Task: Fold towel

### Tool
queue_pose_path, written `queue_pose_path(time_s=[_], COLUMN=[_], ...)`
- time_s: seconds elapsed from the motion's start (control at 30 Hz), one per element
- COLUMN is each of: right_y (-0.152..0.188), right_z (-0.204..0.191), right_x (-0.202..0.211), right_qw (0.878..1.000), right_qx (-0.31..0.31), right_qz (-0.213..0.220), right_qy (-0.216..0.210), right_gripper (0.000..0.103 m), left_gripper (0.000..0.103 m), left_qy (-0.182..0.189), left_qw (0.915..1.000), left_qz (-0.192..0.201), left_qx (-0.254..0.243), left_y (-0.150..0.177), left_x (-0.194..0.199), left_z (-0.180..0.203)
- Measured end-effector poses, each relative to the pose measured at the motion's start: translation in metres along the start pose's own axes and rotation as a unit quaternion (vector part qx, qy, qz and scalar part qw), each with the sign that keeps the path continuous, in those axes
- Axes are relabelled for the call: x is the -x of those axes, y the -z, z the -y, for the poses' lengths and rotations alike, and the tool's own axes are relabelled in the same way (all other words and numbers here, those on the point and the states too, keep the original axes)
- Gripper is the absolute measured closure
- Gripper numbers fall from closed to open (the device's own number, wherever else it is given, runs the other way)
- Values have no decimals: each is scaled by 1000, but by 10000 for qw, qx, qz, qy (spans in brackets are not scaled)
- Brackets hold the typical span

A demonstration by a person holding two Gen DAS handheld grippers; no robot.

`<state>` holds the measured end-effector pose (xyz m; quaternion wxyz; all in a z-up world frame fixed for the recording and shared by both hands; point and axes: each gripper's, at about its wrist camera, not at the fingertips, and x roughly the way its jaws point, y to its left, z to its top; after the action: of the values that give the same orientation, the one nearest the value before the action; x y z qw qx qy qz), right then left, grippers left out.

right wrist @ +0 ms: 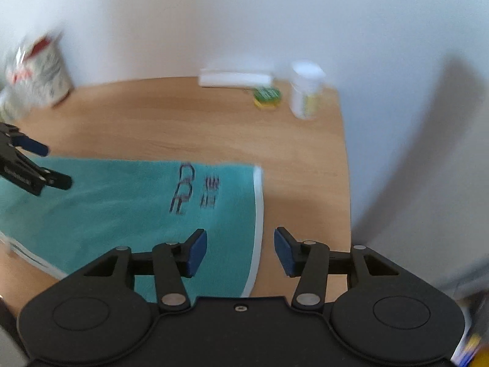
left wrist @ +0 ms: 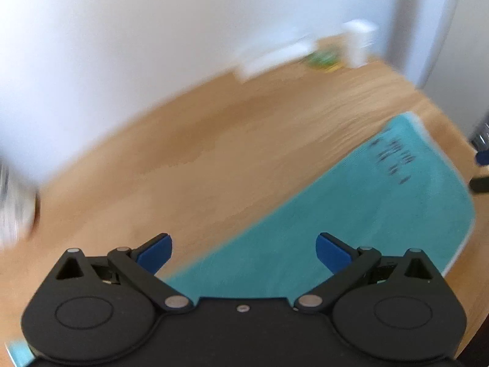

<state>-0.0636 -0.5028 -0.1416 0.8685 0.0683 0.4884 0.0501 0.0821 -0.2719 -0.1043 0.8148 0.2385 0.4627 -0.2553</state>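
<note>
Towel: the teal towel (right wrist: 128, 211) lay flat on the wooden bench (right wrist: 189, 128), a white border along its right edge and dark lettering near the 12 o'clock side.
Left gripper (left wrist: 244, 252): jaws were spread wide, holding nothing; it hovered over the towel's long edge.
Right gripper (right wrist: 240, 250): jaws were spread, empty, straddling the white border at the towel's 3 o'clock edge.
Blue pads (right wrist: 197, 252): clear of the cloth; contact could not be told.
Bench, far side: white flat box (right wrist: 235, 78) at 12 o'clock against the wall; green-and-yellow object (right wrist: 267, 98) just beside it; white jar (right wrist: 305, 93) next to that.
Bench, 10 o'clock: patterned container (right wrist: 42, 70), blurred.
Both views: motion blur.
</note>
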Motion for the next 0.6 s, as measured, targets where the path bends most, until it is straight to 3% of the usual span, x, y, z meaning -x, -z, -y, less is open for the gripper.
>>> queue_pose_path(time_s=[0.07,0.27,0.43,0.57,0.6], right_y=[15,32,45,44,42], right_z=[-5,-1,6,3,1], right_x=[8,19,20,12,9], right_qw=[9995,9949,9784,9770,9769], right_qx=[-7,-989,-2018,-2119,-2131], right_qz=[31,21,125,89,66], right_qy=[306,-194,-427,-211,-141], right_gripper=[48,49,50,52,58], left_gripper=[0,0,0,0,0], left_qy=[105,585,762,801,817], left_qw=[9994,9931,9838,9818,9817], left_qz=[101,338,267,134,103], left_qx=[-310,-960,-1599,-1714,-1718], left_y=[-16,-79,-108,-118,-120], left_x=[1,-21,-48,-65,-69], left_z=[12,58,98,114,117])
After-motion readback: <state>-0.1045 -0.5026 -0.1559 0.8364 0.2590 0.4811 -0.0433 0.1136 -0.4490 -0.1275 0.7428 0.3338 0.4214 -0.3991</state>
